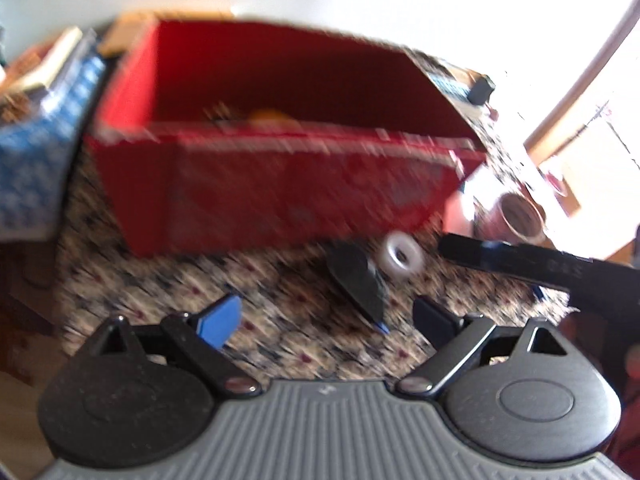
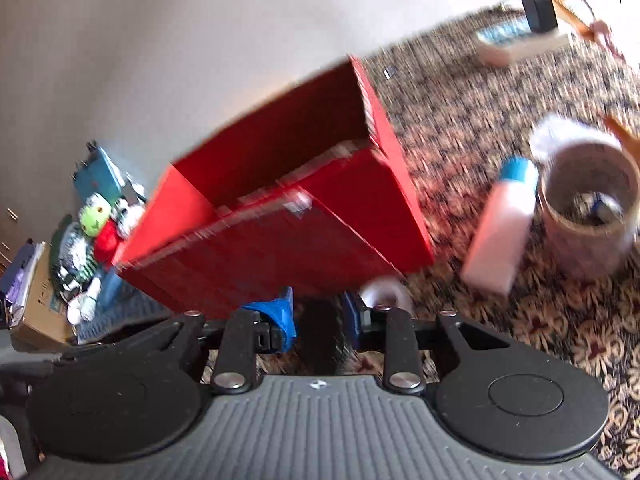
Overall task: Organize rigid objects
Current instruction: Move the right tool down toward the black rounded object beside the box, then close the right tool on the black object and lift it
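Note:
An open red box (image 1: 280, 184) stands on the patterned tablecloth; something orange (image 1: 272, 116) lies inside. My left gripper (image 1: 324, 320) is open and empty in front of the box. My right gripper (image 2: 320, 320) is shut on a dark flat object (image 2: 322, 336); in the left wrist view that object (image 1: 356, 280) hangs near the box's front right corner. A white roll of tape (image 1: 400, 258) lies just beyond it, also showing in the right wrist view (image 2: 384, 290). Both views are motion-blurred.
A white bottle with a blue cap (image 2: 500, 228) and a round cup holding small items (image 2: 588, 216) stand right of the box. A white box with a black adapter (image 2: 528, 36) sits far back. Toys and clutter (image 2: 92, 236) lie left, off the table.

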The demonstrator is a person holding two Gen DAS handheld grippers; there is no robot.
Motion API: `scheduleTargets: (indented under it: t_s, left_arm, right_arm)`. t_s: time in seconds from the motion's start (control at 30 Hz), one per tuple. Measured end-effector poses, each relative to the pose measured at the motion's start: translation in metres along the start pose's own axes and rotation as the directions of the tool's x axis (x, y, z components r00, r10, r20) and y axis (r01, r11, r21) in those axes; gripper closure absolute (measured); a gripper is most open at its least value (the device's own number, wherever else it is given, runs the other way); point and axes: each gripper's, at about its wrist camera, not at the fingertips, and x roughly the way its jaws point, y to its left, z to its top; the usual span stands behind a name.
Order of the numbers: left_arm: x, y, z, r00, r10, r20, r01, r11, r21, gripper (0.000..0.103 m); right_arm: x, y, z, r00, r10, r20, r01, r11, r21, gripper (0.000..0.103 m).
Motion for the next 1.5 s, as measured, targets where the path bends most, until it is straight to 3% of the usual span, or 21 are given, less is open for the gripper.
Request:
scheduleTargets:
  t_s: [0.1, 0.27, 0.5, 0.7, 0.97, 1.17, 1.4, 1.5]
  left_arm:
    - [0.021, -0.006, -0.004, 0.999, -0.021, -0.047, 0.021, 1.0, -0.009, 0.009]
    - [0.047, -0.015, -0.001, 0.996, 0.053, -0.074, -0.051, 0.998, 0.03, 0.01]
    - [0.058, -0.026, 0.007, 0.997, 0.064, -0.049, -0.06, 0.995, 0.083, 0.01]
    - [0.071, -0.035, 0.009, 0.997, 0.029, -0.067, -0.021, 0.992, 0.125, 0.01]
    - [0.077, -0.031, 0.008, 0.996, 0.078, -0.04, -0.071, 0.986, 0.148, 0.01]
    - [0.077, -0.019, 0.006, 0.995, 0.086, -0.043, -0.079, 0.987, 0.14, 0.01]
    - [0.077, -0.004, 0.006, 0.994, 0.1, -0.05, -0.093, 0.987, 0.13, 0.014]
    - [0.082, -0.01, 0.008, 0.992, 0.119, -0.036, -0.112, 0.979, 0.168, 0.03]
  right_arm:
    - [0.005, -0.008, -0.002, 0.999, -0.005, -0.049, 0.004, 1.0, -0.008, 0.092]
    - [0.012, -0.019, 0.0, 0.996, -0.004, -0.084, 0.004, 1.0, 0.007, 0.093]
    - [0.023, -0.029, 0.006, 0.993, 0.029, -0.117, -0.028, 1.0, 0.014, 0.091]
    - [0.041, -0.032, 0.009, 0.963, 0.177, -0.204, -0.158, 0.982, 0.107, 0.091]
    - [0.071, -0.031, 0.002, 0.959, 0.165, -0.231, -0.132, 0.98, 0.15, 0.091]
    - [0.088, -0.035, -0.011, 0.911, 0.29, -0.293, -0.201, 0.933, 0.297, 0.093]
    - [0.082, -0.031, -0.005, 0.934, 0.252, -0.255, -0.181, 0.945, 0.271, 0.091]
    - [0.084, -0.03, -0.004, 0.936, 0.249, -0.247, -0.183, 0.947, 0.263, 0.091]
